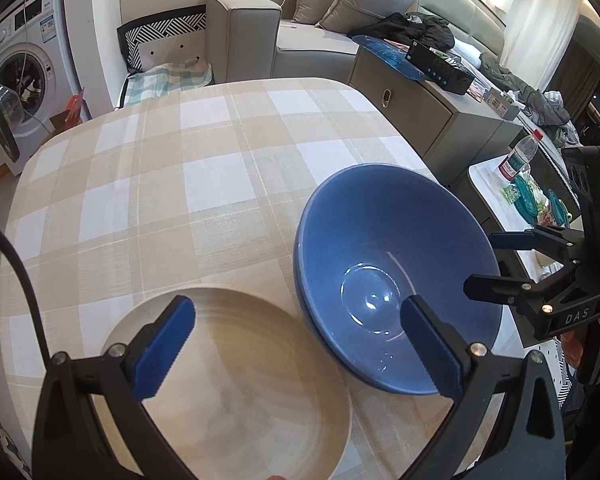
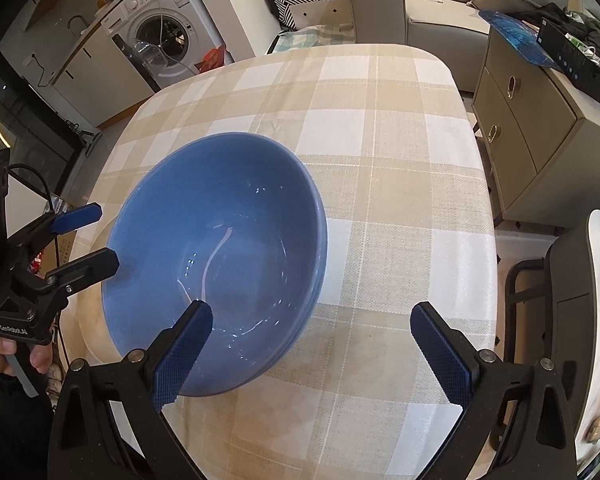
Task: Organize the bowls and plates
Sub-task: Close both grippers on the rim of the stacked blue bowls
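A large blue bowl (image 1: 396,264) (image 2: 216,256) stands upright and empty on the checked tablecloth. Close beside it, on its left, lies a beige plate (image 1: 228,384), of which only a strip (image 2: 88,320) shows in the right wrist view. My left gripper (image 1: 300,346) (image 2: 108,237) is open, with one finger over the plate, the other over the bowl, and nothing held. My right gripper (image 2: 312,356) (image 1: 480,263) is open at the bowl's right rim, one finger over the bowl's inside, the other outside above the cloth. I cannot tell whether it touches the rim.
The table (image 1: 160,184) (image 2: 400,160) has rounded edges, with bare cloth beyond the dishes. A grey cabinet (image 1: 412,108) and a sofa (image 1: 260,36) stand behind, a washing machine (image 1: 24,80) at left. A side table holds a water bottle (image 1: 520,156). A hand (image 2: 4,356) grips the left tool.
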